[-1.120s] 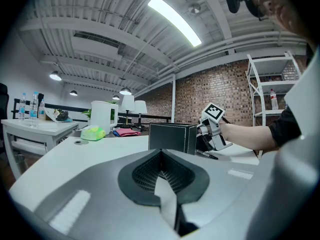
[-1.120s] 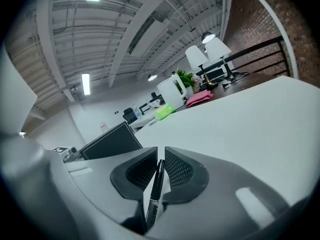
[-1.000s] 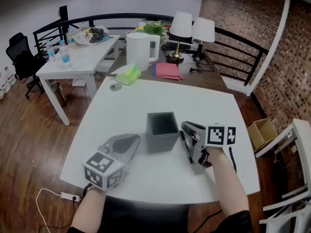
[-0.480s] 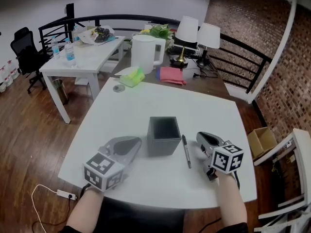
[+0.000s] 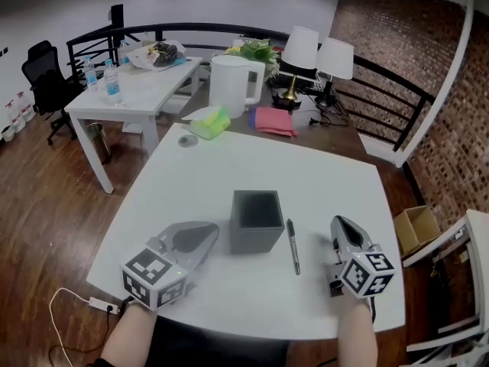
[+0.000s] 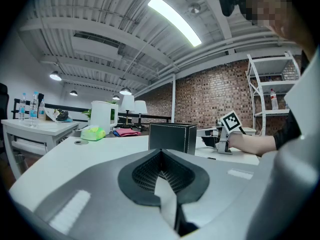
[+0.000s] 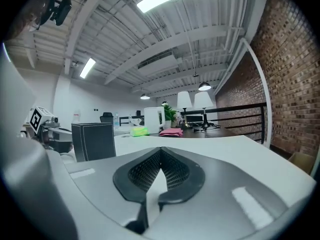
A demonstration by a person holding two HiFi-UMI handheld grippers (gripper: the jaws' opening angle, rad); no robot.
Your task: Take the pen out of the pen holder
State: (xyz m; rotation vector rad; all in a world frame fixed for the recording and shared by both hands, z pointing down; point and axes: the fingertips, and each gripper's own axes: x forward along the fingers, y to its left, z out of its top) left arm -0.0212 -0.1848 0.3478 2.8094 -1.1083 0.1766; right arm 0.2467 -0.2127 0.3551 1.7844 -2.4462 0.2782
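Your left claw [image 5: 205, 229] is pressed together and empty, near the pen holder [image 5: 257, 222]. The pen [image 5: 293, 246] lies on the table [image 5: 229, 167] just right of it, already out. Your right claw [image 5: 338, 222] is pressed together and empty too, so move away gently and don't bump the pen.

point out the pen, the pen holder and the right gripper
pen [image 5: 293, 247], head view, middle of its barrel
pen holder [image 5: 254, 239], head view, its near outer wall
right gripper [image 5: 338, 222], head view, the tip where its shut jaws meet
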